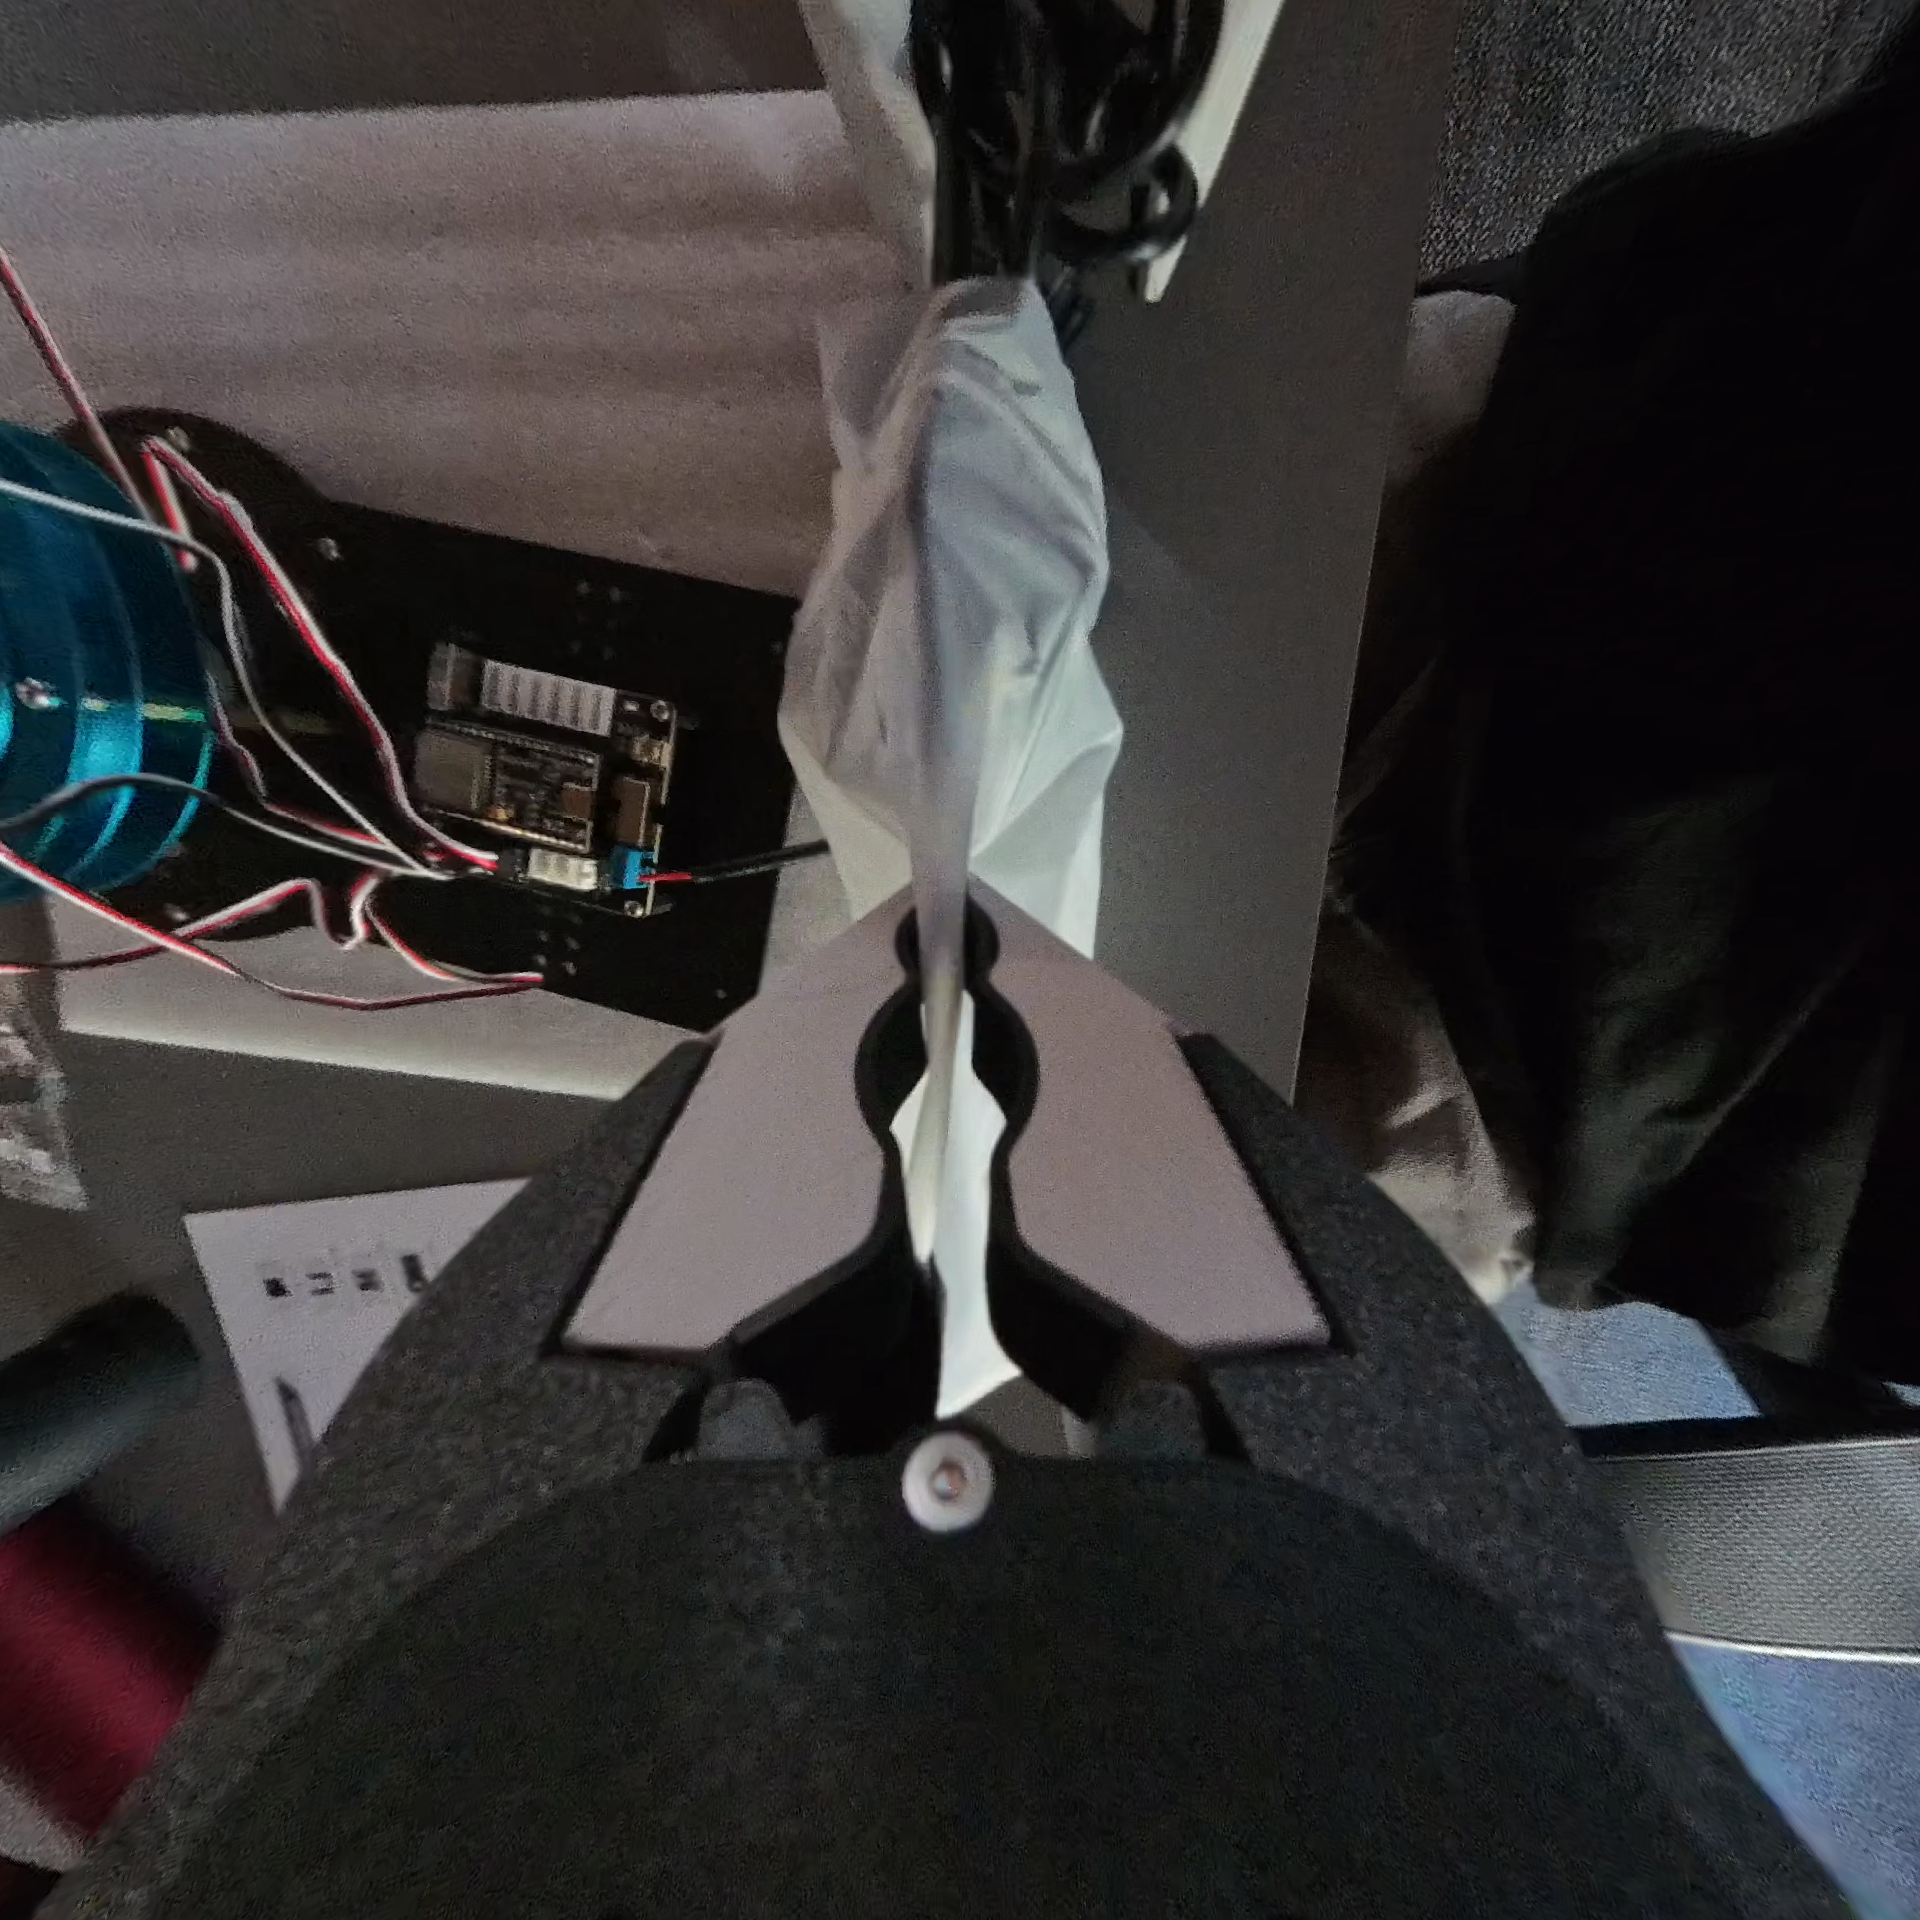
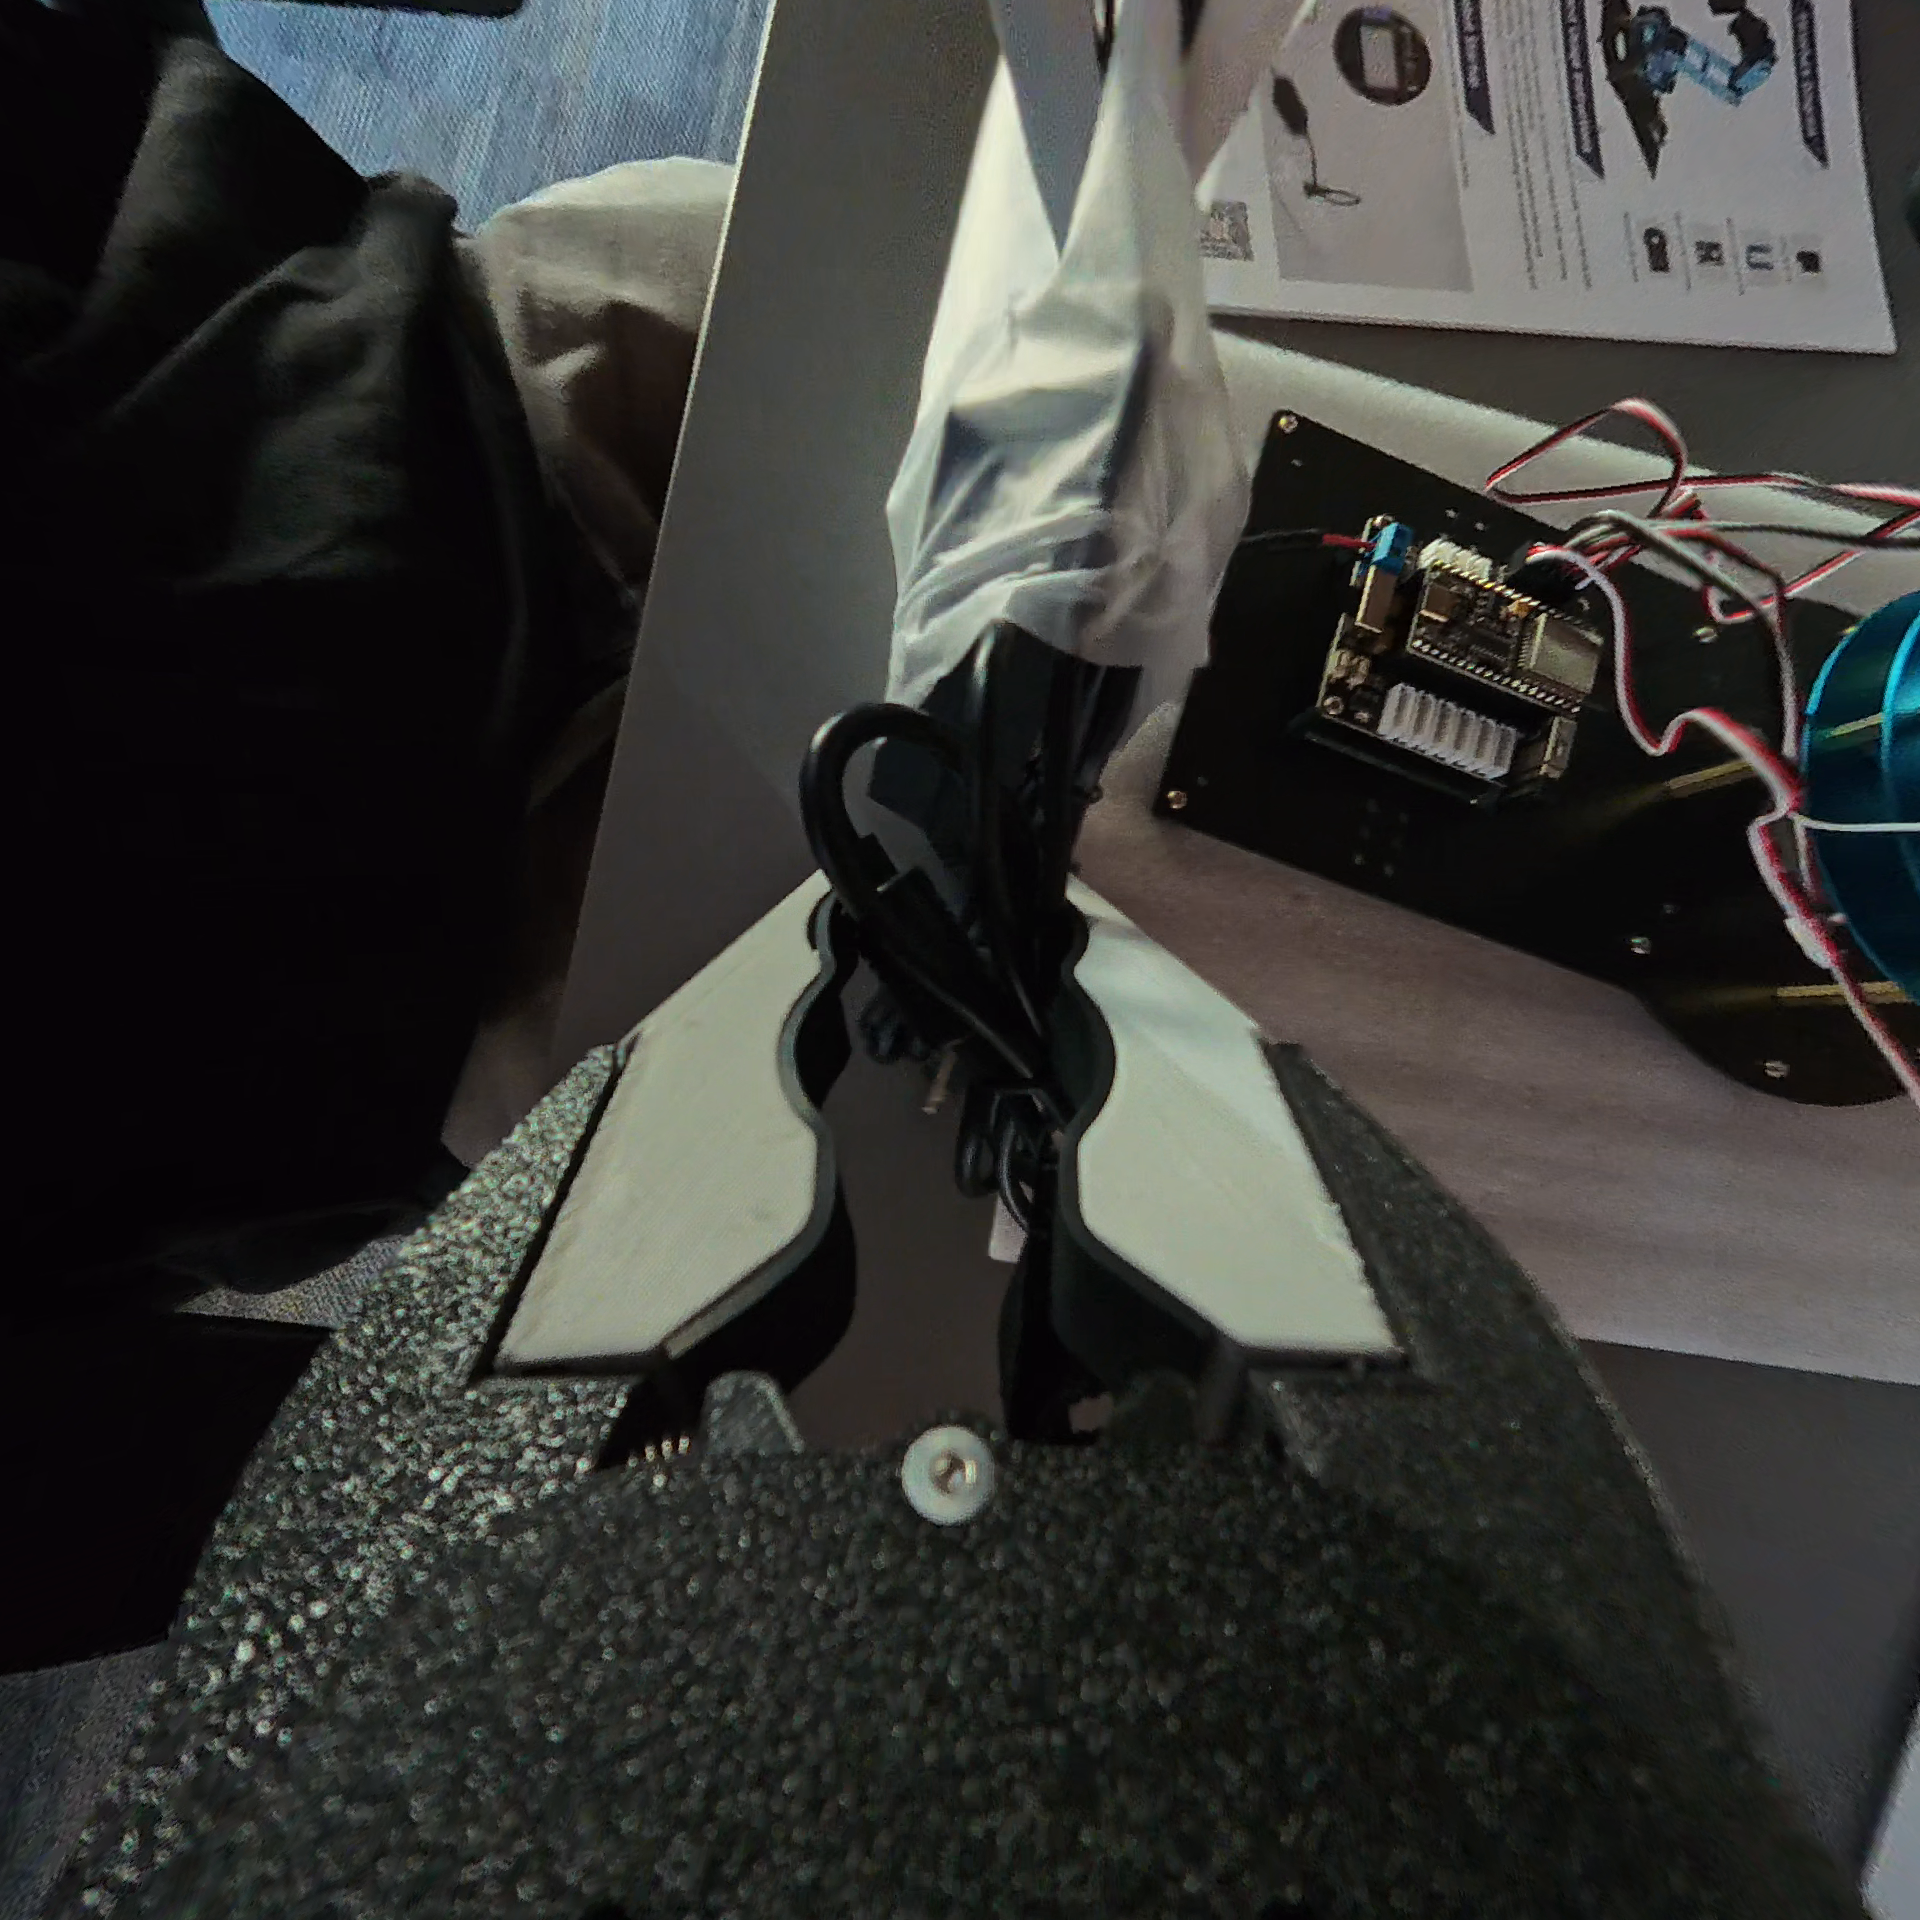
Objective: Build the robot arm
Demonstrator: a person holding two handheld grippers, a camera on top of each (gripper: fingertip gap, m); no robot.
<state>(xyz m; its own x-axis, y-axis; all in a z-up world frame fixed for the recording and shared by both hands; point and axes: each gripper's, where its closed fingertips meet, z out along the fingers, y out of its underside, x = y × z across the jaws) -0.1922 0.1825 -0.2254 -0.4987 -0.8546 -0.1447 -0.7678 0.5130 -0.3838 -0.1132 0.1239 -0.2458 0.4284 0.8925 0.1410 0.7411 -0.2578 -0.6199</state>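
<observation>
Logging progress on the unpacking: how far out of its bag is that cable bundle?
Partly out. The right gripper is shut on the black cable bundle; the left gripper is shut on the white plastic bag's end. The bundle's far end is still inside the bag, above the table.

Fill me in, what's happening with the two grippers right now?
The left gripper is shut on one end of a white plastic bag. The right gripper is clamped on a bundle of black cable that sticks out of the bag's other end. The bag hangs stretched between them at the table edge, beside a black circuit board.
</observation>
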